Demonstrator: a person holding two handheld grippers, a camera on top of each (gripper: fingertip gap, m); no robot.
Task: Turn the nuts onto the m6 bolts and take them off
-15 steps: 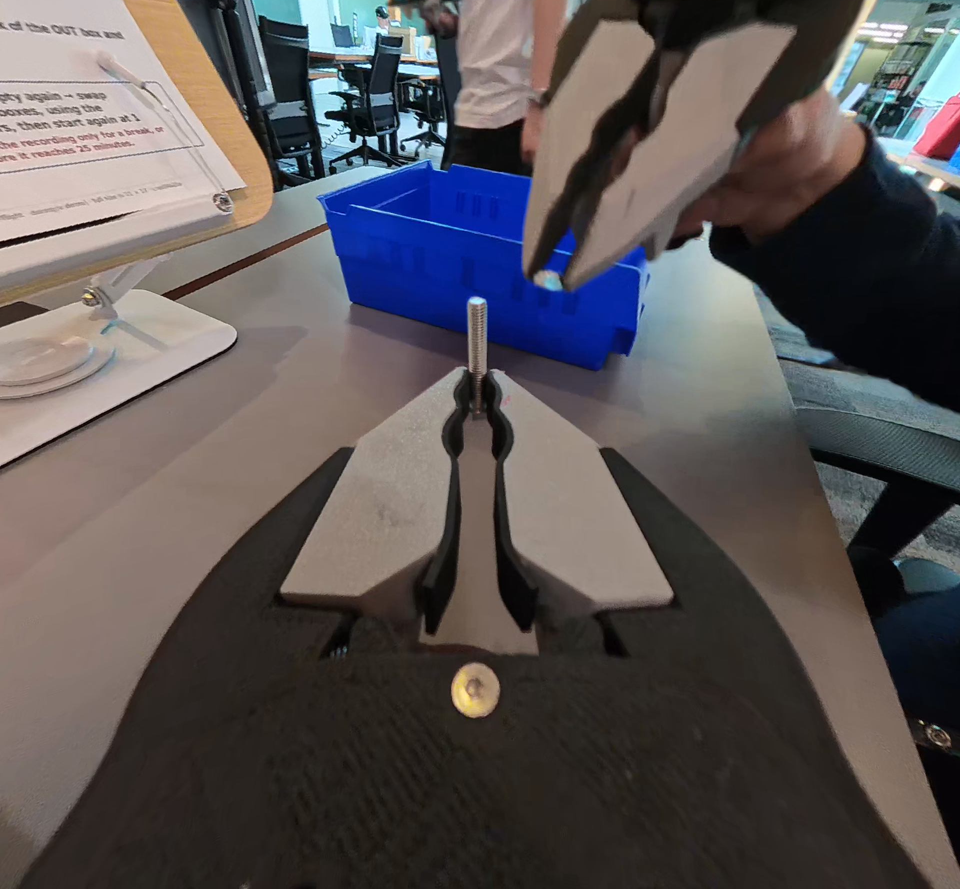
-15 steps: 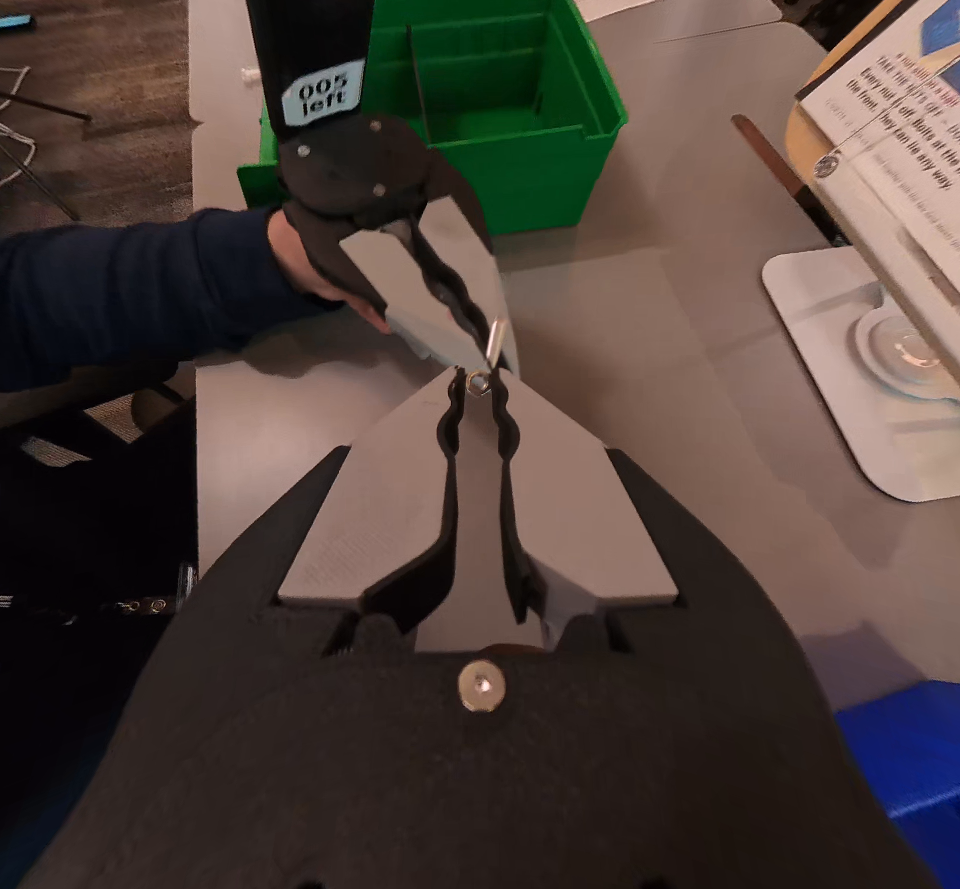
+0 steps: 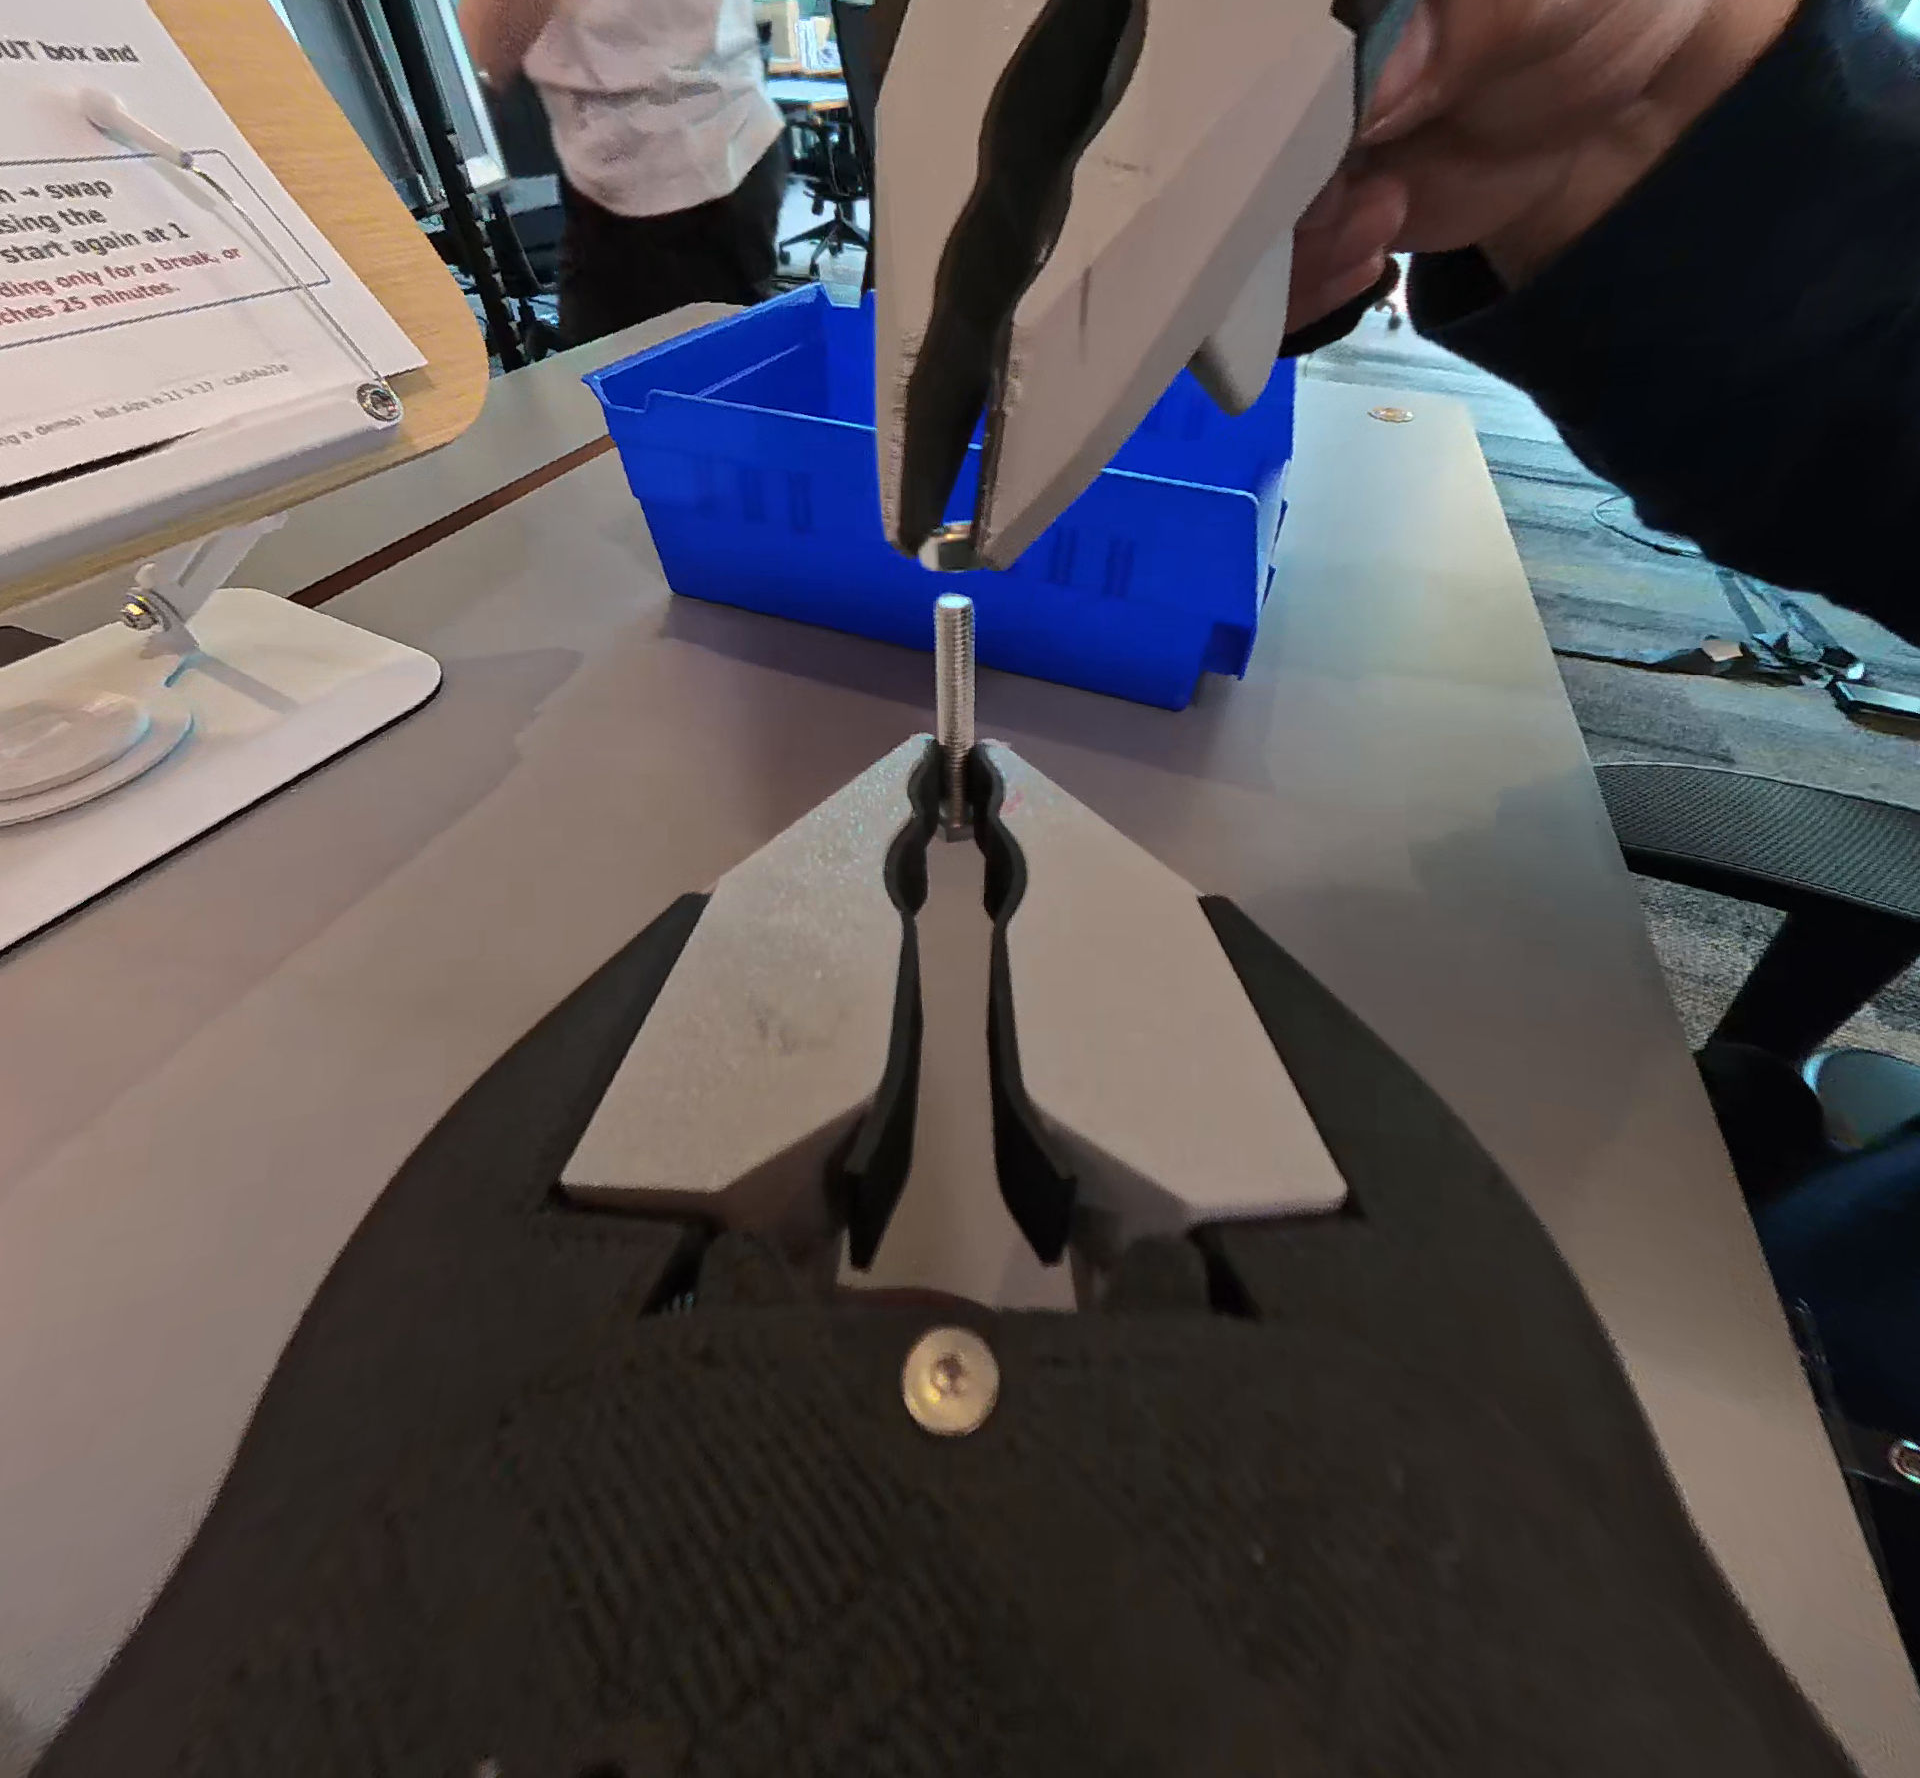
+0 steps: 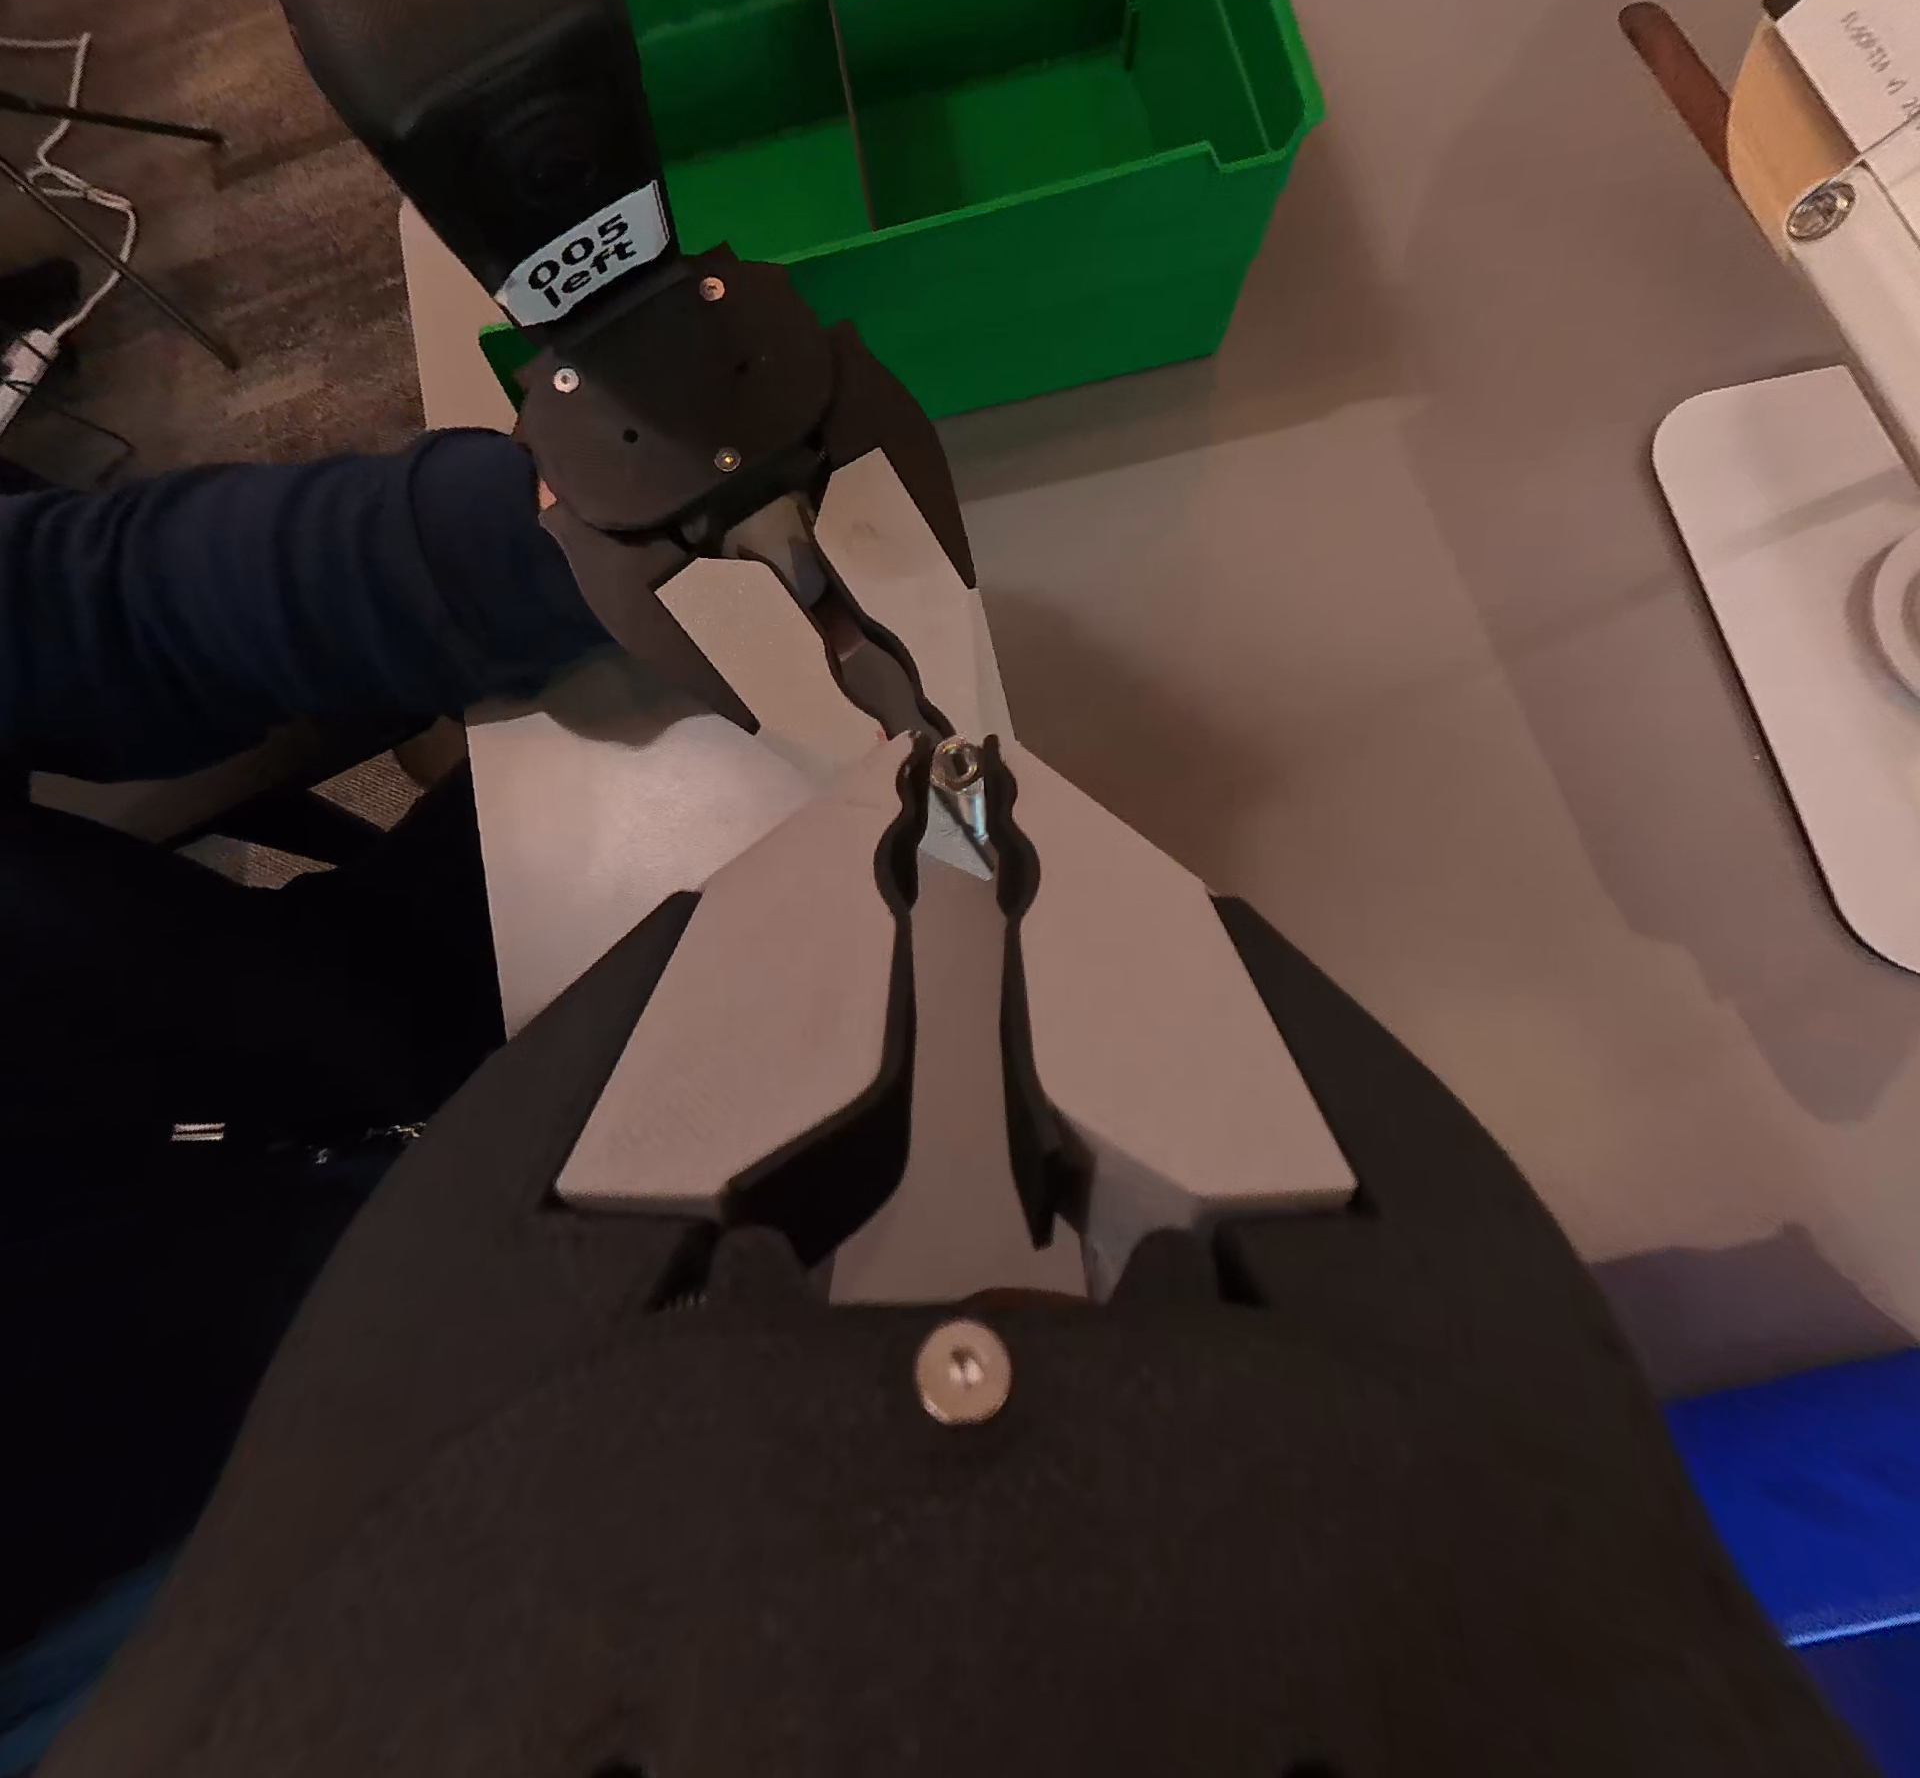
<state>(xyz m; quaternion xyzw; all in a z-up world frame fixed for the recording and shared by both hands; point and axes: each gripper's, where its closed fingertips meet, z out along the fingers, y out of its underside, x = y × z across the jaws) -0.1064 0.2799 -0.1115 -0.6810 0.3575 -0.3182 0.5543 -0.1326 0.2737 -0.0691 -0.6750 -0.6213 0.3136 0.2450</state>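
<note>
Steel bolt upright, clamped at its base by left gripper, right gripper pinching nut just above its tip, apart, blue bin beyond, green bin past left gripper.

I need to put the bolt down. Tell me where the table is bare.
Bare table lies between the green bin and the stand's white base, and in front of the blue bin. It is crowded at the middle, where the left gripper holds the bolt under the right gripper.

Clear gap between nut and bolt
</note>
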